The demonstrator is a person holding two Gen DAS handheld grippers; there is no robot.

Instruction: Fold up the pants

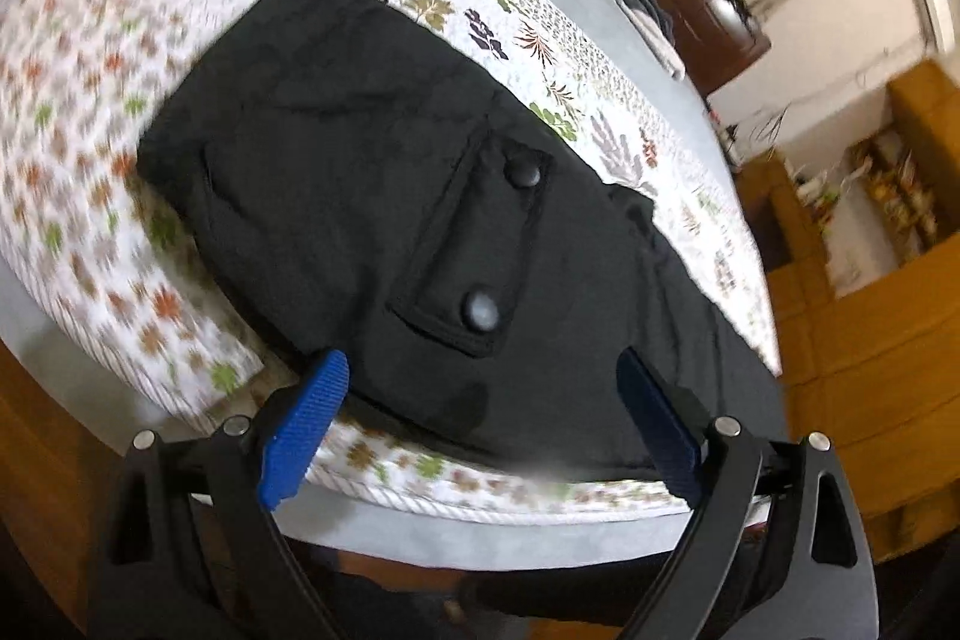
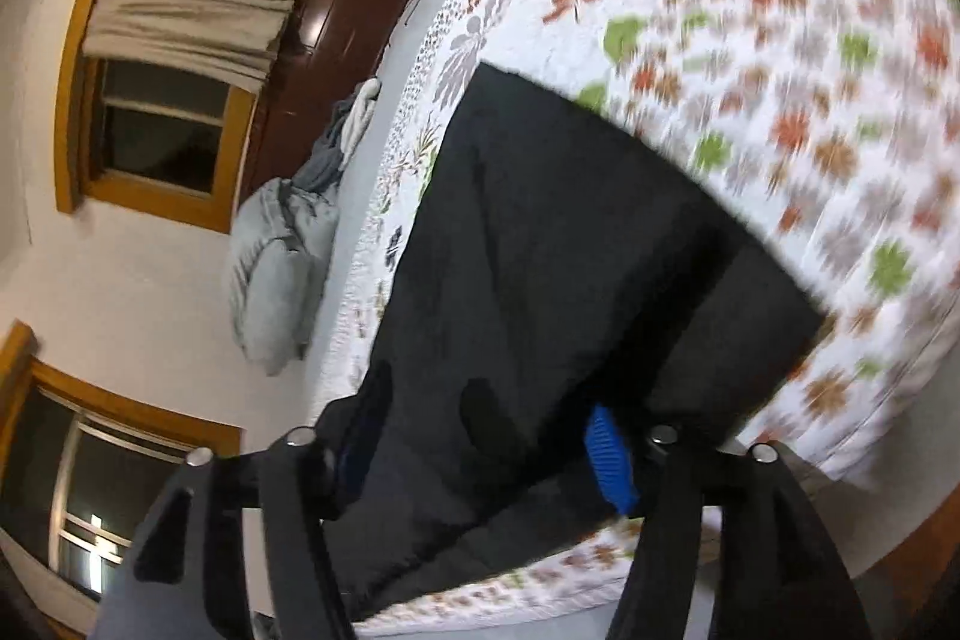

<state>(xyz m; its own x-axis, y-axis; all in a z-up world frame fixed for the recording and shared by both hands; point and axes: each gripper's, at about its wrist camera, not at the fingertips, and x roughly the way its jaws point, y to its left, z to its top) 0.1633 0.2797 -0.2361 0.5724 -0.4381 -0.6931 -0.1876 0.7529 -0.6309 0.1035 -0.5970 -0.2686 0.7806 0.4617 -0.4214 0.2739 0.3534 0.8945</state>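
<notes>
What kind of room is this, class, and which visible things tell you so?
Most likely a bedroom: a bed with a leaf-print quilt, a grey pillow at its far end, and a curtained window.

bare floral quilt (image 1: 72,112) all around the black pants (image 1: 360,172); grey pillows (image 2: 276,274) well apart by the wall

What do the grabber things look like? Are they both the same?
Yes, they look like twins. The left hand-held gripper has two flat blue pads with tiny ridges, fixed on black angular arms joined by round silver pins. The right hand-held gripper has the same black arms, silver pins and ridged blue pads. No cables or markings show, and no sleeve either.
</notes>
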